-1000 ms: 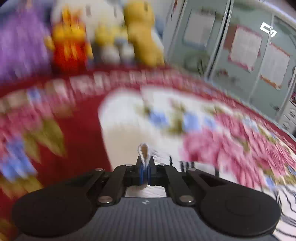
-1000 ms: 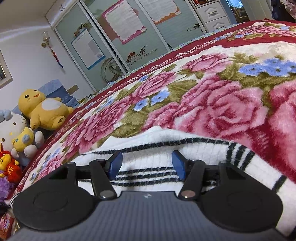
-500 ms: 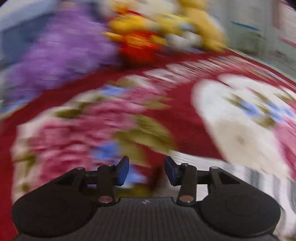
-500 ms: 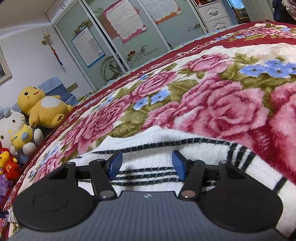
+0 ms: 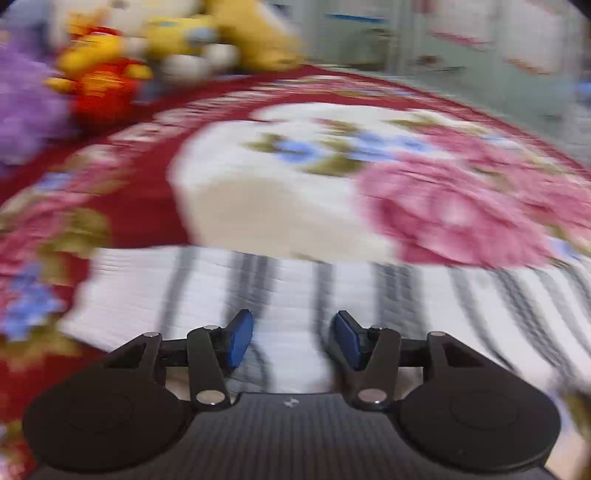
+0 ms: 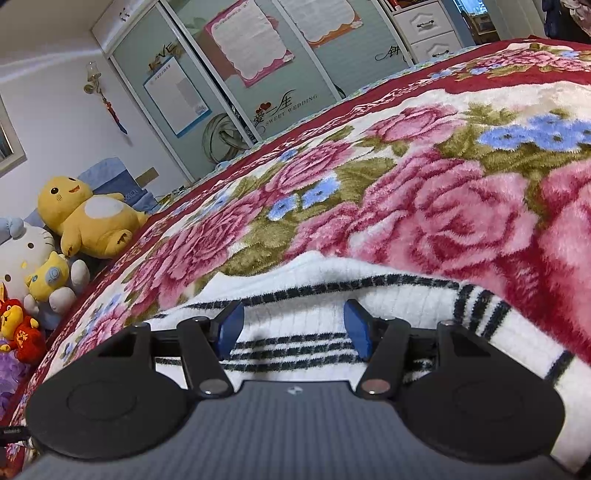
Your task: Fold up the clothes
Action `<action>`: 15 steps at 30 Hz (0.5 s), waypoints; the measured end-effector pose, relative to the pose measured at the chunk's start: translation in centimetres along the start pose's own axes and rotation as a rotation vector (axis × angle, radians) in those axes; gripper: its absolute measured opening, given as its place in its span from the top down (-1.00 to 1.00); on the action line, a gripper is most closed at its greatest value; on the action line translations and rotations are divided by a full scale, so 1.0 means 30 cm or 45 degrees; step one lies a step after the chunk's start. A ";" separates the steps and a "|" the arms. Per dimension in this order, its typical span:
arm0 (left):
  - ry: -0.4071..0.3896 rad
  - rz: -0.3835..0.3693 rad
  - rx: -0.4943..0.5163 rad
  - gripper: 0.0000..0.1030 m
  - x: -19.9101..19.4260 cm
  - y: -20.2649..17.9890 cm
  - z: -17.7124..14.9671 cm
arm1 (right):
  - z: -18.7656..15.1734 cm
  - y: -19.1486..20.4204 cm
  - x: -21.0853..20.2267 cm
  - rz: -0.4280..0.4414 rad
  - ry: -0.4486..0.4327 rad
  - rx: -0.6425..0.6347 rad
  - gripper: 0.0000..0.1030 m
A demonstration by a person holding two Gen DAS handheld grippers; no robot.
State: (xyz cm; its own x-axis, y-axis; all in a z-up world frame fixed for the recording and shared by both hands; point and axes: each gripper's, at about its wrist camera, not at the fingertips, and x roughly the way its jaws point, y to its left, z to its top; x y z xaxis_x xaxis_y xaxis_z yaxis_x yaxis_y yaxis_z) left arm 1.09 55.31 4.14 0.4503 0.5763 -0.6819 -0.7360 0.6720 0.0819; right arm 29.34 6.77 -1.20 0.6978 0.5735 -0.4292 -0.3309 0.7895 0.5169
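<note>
A white knitted garment with black stripes (image 5: 332, 288) lies flat on a flowered red blanket (image 5: 266, 206). In the blurred left wrist view my left gripper (image 5: 293, 338) hangs over the garment, its blue pads apart and the jaws opening, with nothing pressed between them. In the right wrist view the same striped garment (image 6: 303, 295) lies just under my right gripper (image 6: 293, 328), which stands open above the knit, gripping nothing. The garment's near part is hidden behind both gripper bodies.
Plush toys sit along the bed's edge: a yellow one (image 6: 88, 218), a white cat (image 6: 20, 251), a small red one (image 6: 20, 330) and a purple one (image 5: 26, 110). Wardrobe doors with posters (image 6: 251, 51) and a white drawer chest (image 6: 432, 29) stand beyond the bed.
The left gripper let go of a pinch of white fabric, opened, swung aside over the blanket and now sits over the striped garment. The right gripper has kept still and open.
</note>
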 end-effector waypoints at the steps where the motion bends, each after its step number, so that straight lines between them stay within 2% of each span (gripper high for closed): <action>1: 0.007 0.112 -0.026 -0.01 -0.010 -0.028 0.016 | 0.001 -0.001 0.000 0.002 0.000 0.002 -0.18; 2: 0.003 0.172 -0.048 0.23 -0.025 -0.059 0.035 | 0.001 -0.002 -0.001 0.003 0.000 0.004 -0.18; 3: -0.034 0.123 -0.057 0.29 -0.054 -0.101 0.050 | 0.002 -0.004 -0.001 0.005 -0.001 0.007 -0.18; 4: -0.090 0.020 -0.057 0.28 -0.093 -0.152 0.061 | 0.002 -0.004 -0.002 0.006 -0.001 0.008 -0.18; 5: -0.141 -0.114 -0.046 0.23 -0.121 -0.208 0.069 | 0.003 -0.003 -0.002 0.005 -0.001 0.007 -0.18; 6: -0.164 -0.306 -0.009 0.05 -0.134 -0.279 0.075 | 0.004 -0.002 -0.002 0.005 -0.001 0.006 -0.18; 8: -0.087 -0.711 0.094 -0.10 -0.119 -0.433 0.082 | 0.005 -0.004 -0.001 0.005 0.000 0.003 -0.19; 9: -0.032 -0.818 0.148 -0.13 -0.093 -0.501 0.075 | 0.005 -0.004 -0.001 0.006 0.000 0.004 -0.19; 11: 0.057 -0.880 0.260 -0.09 -0.025 -0.623 0.047 | 0.005 -0.005 -0.002 0.009 -0.001 0.007 -0.19; 12: 0.067 -0.819 0.307 0.14 0.015 -0.669 0.033 | 0.005 -0.005 -0.002 0.010 -0.001 0.008 -0.19; 15: -0.052 -0.626 0.300 0.11 0.026 -0.710 0.051 | 0.003 -0.007 -0.001 0.015 -0.002 0.014 -0.19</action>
State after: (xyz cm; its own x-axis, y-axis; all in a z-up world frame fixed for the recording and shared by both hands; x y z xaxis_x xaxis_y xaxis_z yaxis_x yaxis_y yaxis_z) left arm 17.89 42.16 2.99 0.7357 0.1825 -0.6523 -0.3029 0.9500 -0.0758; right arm 29.43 6.58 -1.23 0.6947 0.5827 -0.4217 -0.3322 0.7800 0.5304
